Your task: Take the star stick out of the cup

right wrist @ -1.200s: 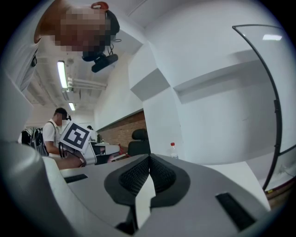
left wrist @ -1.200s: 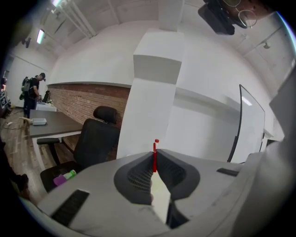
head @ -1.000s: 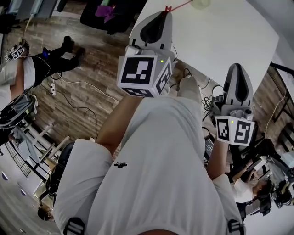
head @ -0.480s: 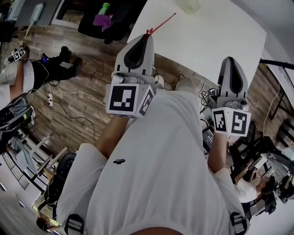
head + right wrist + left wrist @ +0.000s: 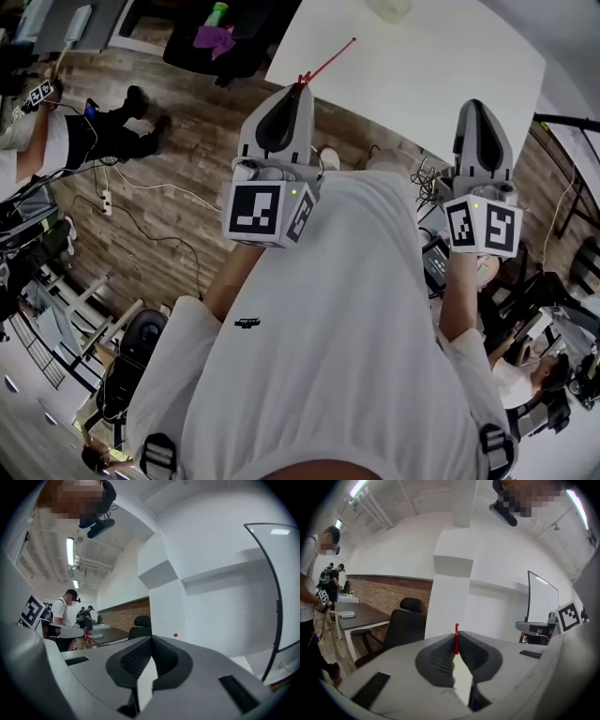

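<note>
The star stick [image 5: 328, 59] is a thin red rod, and my left gripper [image 5: 300, 86] is shut on its near end. It slants up over the white table [image 5: 441, 84], with its far tip free in the air. A pale cup [image 5: 389, 8] stands at the table's far edge, cut off by the frame, apart from the stick's tip. In the left gripper view the red stick [image 5: 456, 641] stands pinched between the pads of the left gripper [image 5: 456, 637]. My right gripper [image 5: 475, 103] hovers at the table's right side, shut and empty. The right gripper view shows its jaws [image 5: 151, 639] closed on nothing, with the stick [image 5: 92, 639] far left.
Below the table's near edge lie wooden floor and cables [image 5: 159, 178]. A black office chair [image 5: 405, 625] and a dark desk [image 5: 361, 616] stand ahead of the left gripper. A person [image 5: 56, 131] stands at the left, others at the right [image 5: 525, 375].
The left gripper has drawn back toward me and leftward with the stick, so the stick's far tip now lies away from the cup. The right gripper has shifted slightly upward.
</note>
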The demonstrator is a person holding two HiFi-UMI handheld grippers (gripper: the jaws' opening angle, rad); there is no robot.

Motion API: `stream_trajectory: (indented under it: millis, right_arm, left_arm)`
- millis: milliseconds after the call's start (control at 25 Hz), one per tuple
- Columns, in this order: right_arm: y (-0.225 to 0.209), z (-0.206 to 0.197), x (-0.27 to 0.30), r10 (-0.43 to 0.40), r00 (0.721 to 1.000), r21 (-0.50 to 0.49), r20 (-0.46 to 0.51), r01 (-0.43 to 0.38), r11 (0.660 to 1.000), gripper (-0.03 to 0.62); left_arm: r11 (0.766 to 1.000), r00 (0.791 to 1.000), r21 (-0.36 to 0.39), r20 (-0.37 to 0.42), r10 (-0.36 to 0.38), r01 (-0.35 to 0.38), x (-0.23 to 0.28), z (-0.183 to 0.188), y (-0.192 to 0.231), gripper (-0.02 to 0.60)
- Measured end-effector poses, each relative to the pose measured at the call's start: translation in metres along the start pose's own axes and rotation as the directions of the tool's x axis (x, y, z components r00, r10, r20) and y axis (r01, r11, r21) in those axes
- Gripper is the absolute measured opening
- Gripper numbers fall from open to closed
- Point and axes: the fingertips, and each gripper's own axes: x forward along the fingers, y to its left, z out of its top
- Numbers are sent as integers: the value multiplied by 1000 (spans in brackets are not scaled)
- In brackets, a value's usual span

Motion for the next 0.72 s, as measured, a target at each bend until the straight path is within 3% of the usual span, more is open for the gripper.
stream_trajectory:
  millis: [320, 720]
  right_arm:
    - [10, 10, 1, 71, 997, -4, -24, -71, 997, 2]
    - [10, 0, -10, 54, 998, 15, -29, -54, 998, 2]
  left_arm:
    - [1000, 1000, -12, 3, -12, 12, -2, 2, 0, 23]
    - [999, 999, -18, 0, -32, 32, 0, -4, -7, 23]
